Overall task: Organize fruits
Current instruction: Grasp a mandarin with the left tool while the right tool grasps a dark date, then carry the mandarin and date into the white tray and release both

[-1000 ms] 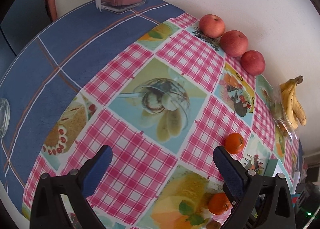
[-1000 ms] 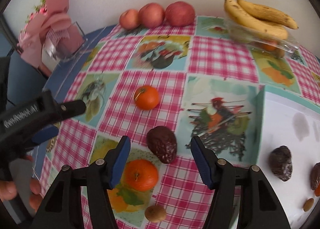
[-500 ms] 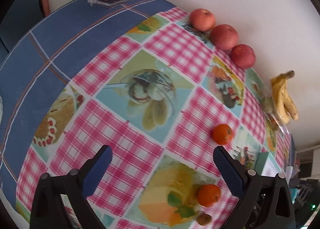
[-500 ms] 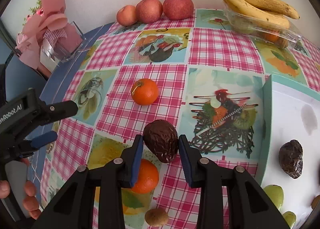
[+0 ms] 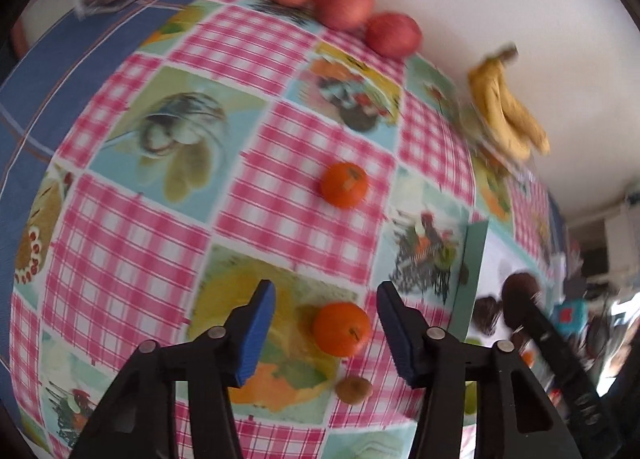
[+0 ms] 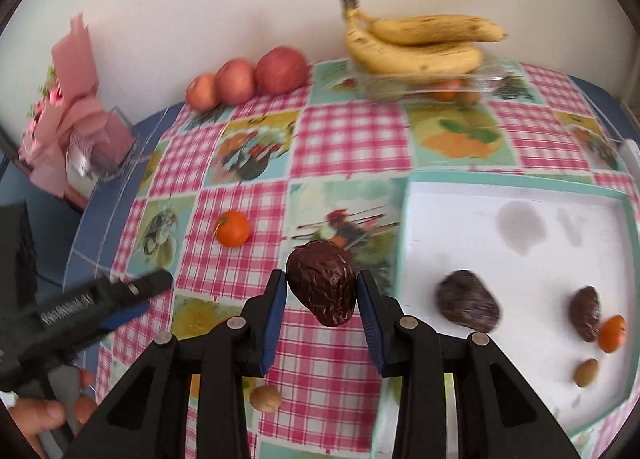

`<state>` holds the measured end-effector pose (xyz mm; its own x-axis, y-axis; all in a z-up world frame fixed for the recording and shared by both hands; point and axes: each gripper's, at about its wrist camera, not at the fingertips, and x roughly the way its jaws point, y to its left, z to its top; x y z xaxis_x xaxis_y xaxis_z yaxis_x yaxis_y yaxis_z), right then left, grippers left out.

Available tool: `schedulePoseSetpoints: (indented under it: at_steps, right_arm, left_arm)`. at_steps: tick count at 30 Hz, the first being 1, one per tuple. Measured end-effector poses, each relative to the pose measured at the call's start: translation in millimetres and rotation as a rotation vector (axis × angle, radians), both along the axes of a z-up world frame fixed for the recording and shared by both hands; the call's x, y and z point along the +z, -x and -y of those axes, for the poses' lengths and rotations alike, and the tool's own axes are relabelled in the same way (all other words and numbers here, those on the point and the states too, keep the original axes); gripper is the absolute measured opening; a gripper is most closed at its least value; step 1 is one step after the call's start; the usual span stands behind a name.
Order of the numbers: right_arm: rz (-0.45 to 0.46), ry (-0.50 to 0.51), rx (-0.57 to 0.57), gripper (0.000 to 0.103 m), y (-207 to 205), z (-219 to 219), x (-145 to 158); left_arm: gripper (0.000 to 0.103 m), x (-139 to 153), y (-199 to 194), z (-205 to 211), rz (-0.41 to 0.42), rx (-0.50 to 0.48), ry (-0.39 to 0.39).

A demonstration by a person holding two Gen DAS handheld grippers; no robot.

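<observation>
Right wrist view is showing the right gripper (image 6: 322, 285) clenching a dark wrinkled fruit (image 6: 322, 283) between its blue pads, lifted off the checked cloth of the bench (image 6: 348, 139), just left of the white tray (image 6: 516, 259). Only this view is laying the tray open: two more dark fruits (image 6: 468, 301) are sitting in it, with a small orange piece (image 6: 612, 333) and a small olive-brown fruit (image 6: 587, 372) near its right wall. A brown nut-like fruit (image 6: 265, 399) is lying on the cloth below the left finger. Far along the wall, three apples (image 6: 250, 79) are sitting in a row, and a bunch of bananas (image 6: 420, 45) is resting on a clear plastic container (image 6: 432, 85). A pink-wrapped vase (image 6: 86, 131) is standing at the far left.

Left wrist view is showing what the other hides: the left gripper (image 5: 326, 323) is hanging released, its jaws wide on either side of a near orange (image 5: 341, 329) without touching it. The right view is catching only this gripper's black body at its left edge. A second orange (image 5: 344, 185) is lying farther out, apart from the first, and it is appearing in both views. The tray is showing here only edge-on at the right, with the right gripper blurred above it.
</observation>
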<state>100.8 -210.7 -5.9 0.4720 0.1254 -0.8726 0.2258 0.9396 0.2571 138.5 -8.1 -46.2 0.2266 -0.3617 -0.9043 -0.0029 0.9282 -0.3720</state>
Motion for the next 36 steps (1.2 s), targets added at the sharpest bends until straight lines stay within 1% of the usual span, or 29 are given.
schedulePoseSetpoints:
  at_steps: [3,5,12,14,15,16,20,23,29,32,36]
  right_arm:
    - [0.009,0.005,-0.016,0.038,6,6,9]
    - [0.018,0.006,-0.021,0.038,8,9,14]
    - [0.036,-0.008,-0.027,0.038,12,16,23]
    - [0.035,-0.015,-0.027,0.038,12,17,23]
    - [0.033,-0.017,-0.028,0.038,12,18,22]
    - [0.032,-0.019,-0.029,0.038,12,19,21]
    - [0.036,-0.03,-0.036,0.038,14,22,21]
    - [0.041,-0.04,-0.042,0.038,16,26,22]
    - [0.054,-0.061,-0.073,0.038,21,40,26]
    - [0.05,-0.062,-0.113,0.038,25,54,26]
    - [0.027,-0.026,-0.196,0.038,36,82,25]
  left_arm:
    - [0.051,-5,4,16,-0.014,-0.059,-0.029]
    - [0.051,-9,5,22,-0.023,-0.079,-0.043]
    - [0.05,-17,7,31,-0.041,-0.108,-0.097]
    - [0.046,-19,5,33,-0.046,-0.114,-0.106]
    - [0.042,-20,6,33,-0.047,-0.117,-0.11]
    - [0.04,-20,6,33,-0.045,-0.119,-0.114]
    - [0.039,-15,7,36,-0.024,-0.128,-0.127]
    - [0.038,-8,6,36,0.001,-0.129,-0.13]
    - [0.038,25,8,39,0.092,-0.131,-0.115]
    - [0.038,40,13,44,0.133,-0.149,-0.112]
    - [0.038,56,21,57,0.177,-0.184,-0.109]
